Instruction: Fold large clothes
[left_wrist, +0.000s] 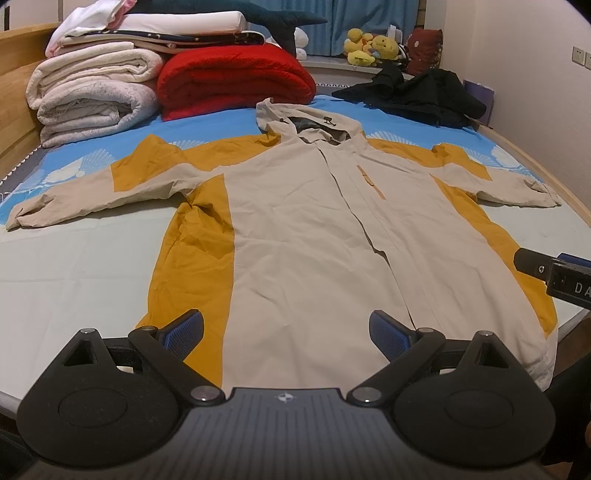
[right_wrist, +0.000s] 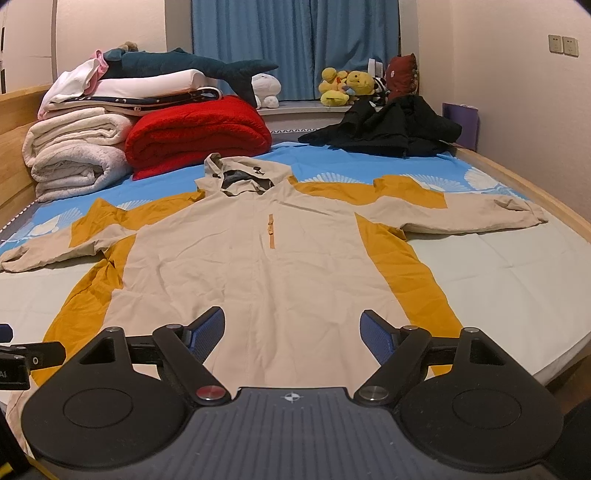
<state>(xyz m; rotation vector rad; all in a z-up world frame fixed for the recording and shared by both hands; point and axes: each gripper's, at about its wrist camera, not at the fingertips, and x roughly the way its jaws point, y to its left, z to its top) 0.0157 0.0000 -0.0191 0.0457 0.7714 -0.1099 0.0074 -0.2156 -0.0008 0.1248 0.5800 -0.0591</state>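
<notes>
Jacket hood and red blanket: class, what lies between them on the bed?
Only bare blue sheet separates the hood from the red blanket, clearest in the right wrist view.

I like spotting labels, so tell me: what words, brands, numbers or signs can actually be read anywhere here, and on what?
"DA": white letters, cut off by the picture's edge, on the other black handheld tool in the left view.
"A" plus a cut-off character: on that kind of black tool body at the right view's left edge.
No words: only a small compass-like emblem on the grey ribbed tool base.
The beige and mustard hooded jacket shows no readable label.
</notes>
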